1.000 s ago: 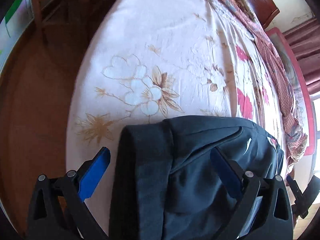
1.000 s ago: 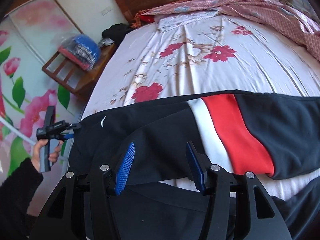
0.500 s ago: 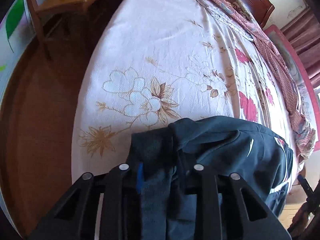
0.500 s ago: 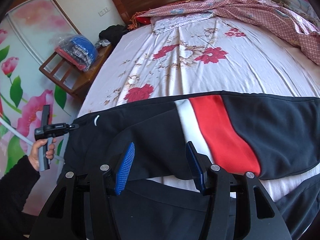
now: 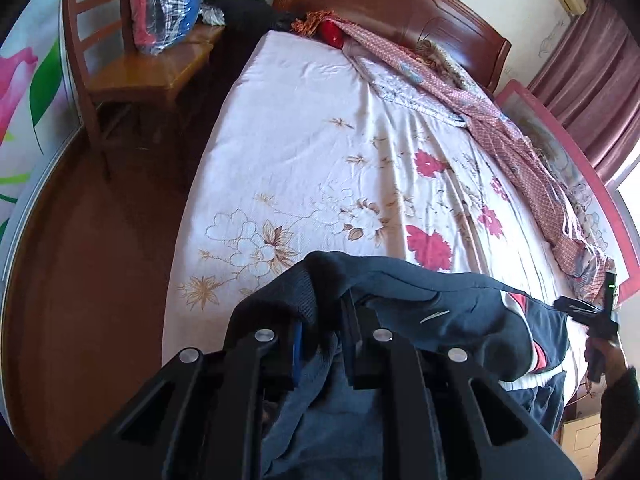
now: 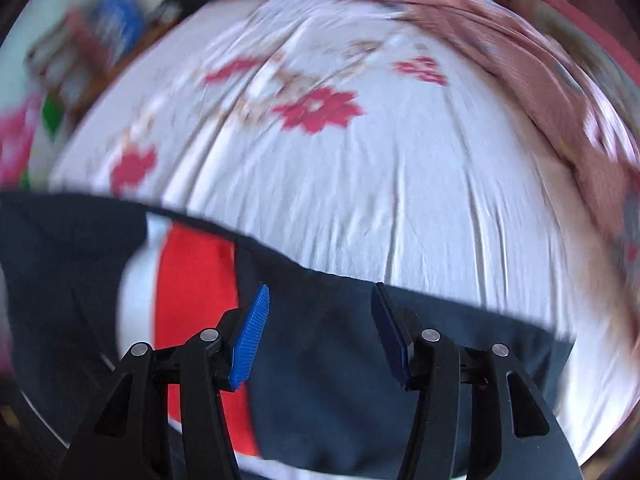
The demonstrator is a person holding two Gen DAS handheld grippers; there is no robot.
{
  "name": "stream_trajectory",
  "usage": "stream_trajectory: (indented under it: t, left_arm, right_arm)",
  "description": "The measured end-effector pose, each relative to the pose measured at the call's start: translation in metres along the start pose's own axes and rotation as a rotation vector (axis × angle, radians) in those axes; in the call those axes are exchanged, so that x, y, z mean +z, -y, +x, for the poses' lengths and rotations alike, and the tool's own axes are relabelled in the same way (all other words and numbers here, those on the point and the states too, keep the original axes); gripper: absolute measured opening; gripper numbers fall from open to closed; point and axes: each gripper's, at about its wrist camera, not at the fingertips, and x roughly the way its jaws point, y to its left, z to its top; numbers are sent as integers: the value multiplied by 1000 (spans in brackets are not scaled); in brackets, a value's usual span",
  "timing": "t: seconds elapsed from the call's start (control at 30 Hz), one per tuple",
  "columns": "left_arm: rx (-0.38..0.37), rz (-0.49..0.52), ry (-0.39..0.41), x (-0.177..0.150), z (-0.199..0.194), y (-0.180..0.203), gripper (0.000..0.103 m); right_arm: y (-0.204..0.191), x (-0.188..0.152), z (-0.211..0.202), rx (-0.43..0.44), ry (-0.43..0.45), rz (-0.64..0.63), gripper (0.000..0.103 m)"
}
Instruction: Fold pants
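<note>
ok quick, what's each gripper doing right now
left gripper: closing on the pants, waistband fabric pinched between its jaws
right gripper: open, over the pants, holding nothing

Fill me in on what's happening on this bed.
A person is folding a pair of dark track pants on a bed with a flowered sheet, holding a two-finger gripper in each hand. The left gripper is closing on a bunched fold at the end of the pants nearest it, and the cloth is pinched between its pads. The right gripper is open above the leg, just beside the red and white stripe, holding nothing. That view is blurred, so it is moving.
</note>
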Motion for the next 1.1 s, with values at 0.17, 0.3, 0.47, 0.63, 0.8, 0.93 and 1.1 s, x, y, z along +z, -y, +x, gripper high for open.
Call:
stream_trajectory:
  t: [0.17, 0.3, 0.47, 0.63, 0.8, 0.93, 1.1]
  left_arm:
    - [3, 24, 1, -3, -11, 11, 15]
    - [36, 58, 0, -5, -10, 17, 16]
    - [68, 85, -17, -3, -7, 22, 16]
    - [92, 109, -18, -1, -9, 27, 17]
    - [108, 109, -14, -1, -14, 29, 17]
    - [113, 96, 33, -5, -36, 30, 18]
    - [129, 125, 131, -32, -87, 33, 18]
  right_arm:
    - [-24, 24, 24, 144, -55, -254, 53]
    - [-37, 44, 46, 224, -164, -353, 53]
    - [-38, 55, 73, 288, -283, -371, 53]
    - [-45, 43, 95, 301, -401, -407, 28]
    - [-61, 28, 61, 186, -324, -484, 6]
    - [-79, 7, -1, 37, -197, -526, 6]
    - [-98, -42, -89, -77, -33, -530, 6]
